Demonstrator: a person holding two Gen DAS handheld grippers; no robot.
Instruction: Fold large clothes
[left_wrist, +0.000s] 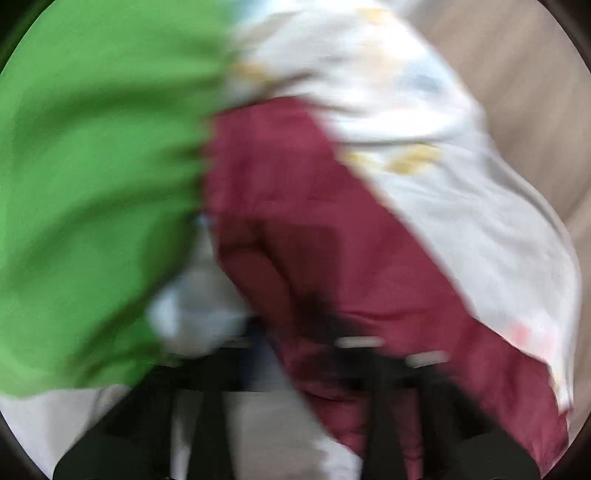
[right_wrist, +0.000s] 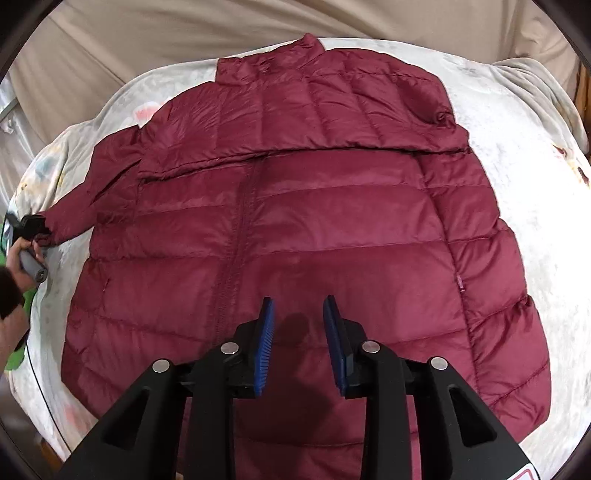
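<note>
A pale blanket (right_wrist: 517, 192) with faded coloured prints covers the work surface and hangs loosely at its edges. Behind it lies a beige sheet (right_wrist: 147, 40) with soft folds. In the left wrist view, which is very blurred, a large green cloth (left_wrist: 96, 177) fills the left side; it is perhaps a sleeve.
</note>
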